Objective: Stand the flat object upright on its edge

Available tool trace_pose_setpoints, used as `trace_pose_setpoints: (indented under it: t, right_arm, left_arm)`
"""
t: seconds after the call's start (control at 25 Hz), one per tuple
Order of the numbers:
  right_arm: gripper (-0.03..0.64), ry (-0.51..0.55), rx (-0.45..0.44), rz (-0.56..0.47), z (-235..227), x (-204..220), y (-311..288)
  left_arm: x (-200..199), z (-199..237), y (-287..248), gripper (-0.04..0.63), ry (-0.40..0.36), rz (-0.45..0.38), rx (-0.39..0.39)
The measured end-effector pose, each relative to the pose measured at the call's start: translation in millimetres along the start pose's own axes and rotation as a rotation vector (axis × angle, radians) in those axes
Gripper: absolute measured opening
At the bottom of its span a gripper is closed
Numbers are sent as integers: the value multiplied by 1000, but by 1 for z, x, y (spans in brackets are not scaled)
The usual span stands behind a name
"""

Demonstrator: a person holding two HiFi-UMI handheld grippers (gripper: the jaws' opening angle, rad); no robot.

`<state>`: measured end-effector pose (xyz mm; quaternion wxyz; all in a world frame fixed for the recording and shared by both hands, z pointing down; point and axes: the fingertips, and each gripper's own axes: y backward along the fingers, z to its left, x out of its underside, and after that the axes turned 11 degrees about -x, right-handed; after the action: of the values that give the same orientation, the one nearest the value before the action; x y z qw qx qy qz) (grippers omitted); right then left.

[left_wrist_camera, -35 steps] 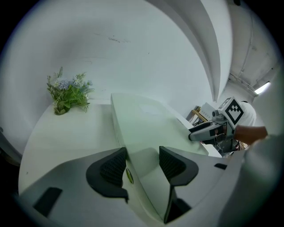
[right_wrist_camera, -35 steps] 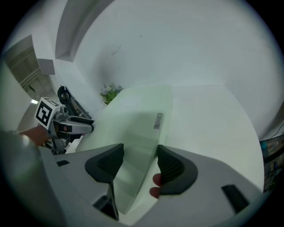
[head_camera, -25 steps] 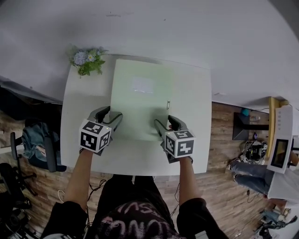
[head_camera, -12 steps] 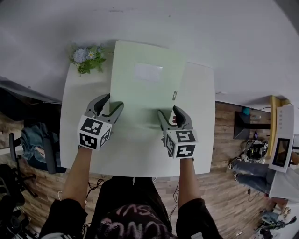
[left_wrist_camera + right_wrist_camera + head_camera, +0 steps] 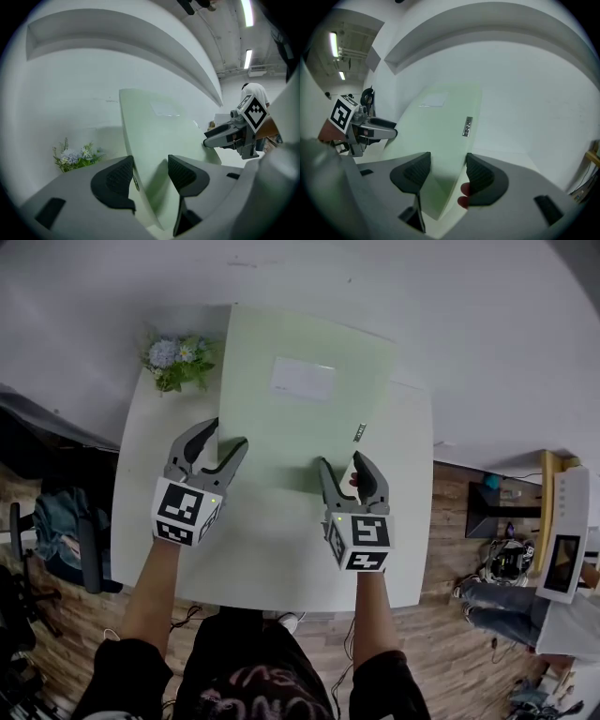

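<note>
A thin pale green board [image 5: 300,418] with a white label [image 5: 302,379] stands tilted on the white table [image 5: 141,493], lower edge down and top edge raised toward the wall. My left gripper [image 5: 223,435] straddles the board's lower left edge. In the left gripper view the board [image 5: 164,136] lies against the left pad [image 5: 115,180], with a gap to the other pad. My right gripper [image 5: 342,461] straddles the lower right edge, and the board [image 5: 436,126] runs between its spread jaws. Both grippers are open.
A small bunch of flowers [image 5: 176,360] sits at the table's far left corner, close to the board. A white wall rises right behind the table. A dark chair [image 5: 56,549] stands on the wooden floor at left, and a seated person [image 5: 511,601] is at right.
The board's far edge has swung up from nearly flat to steeply tilted. Both grippers moved forward and up with it, jaws still spread.
</note>
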<state>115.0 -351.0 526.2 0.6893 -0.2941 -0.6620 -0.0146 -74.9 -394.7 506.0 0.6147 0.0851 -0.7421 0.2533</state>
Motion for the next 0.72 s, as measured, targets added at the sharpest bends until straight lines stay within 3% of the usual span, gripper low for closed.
trace_pose_setpoints:
  t: [0.4,0.72]
  right_arm:
    - [255,95,26,-102,-1,7,-2]
    - [255,100,21,-157,7,12,7]
  left_arm:
    - [9,-3,2,247,-81,-118,-87]
    - [15,-8,15,246,-73,-144,-107]
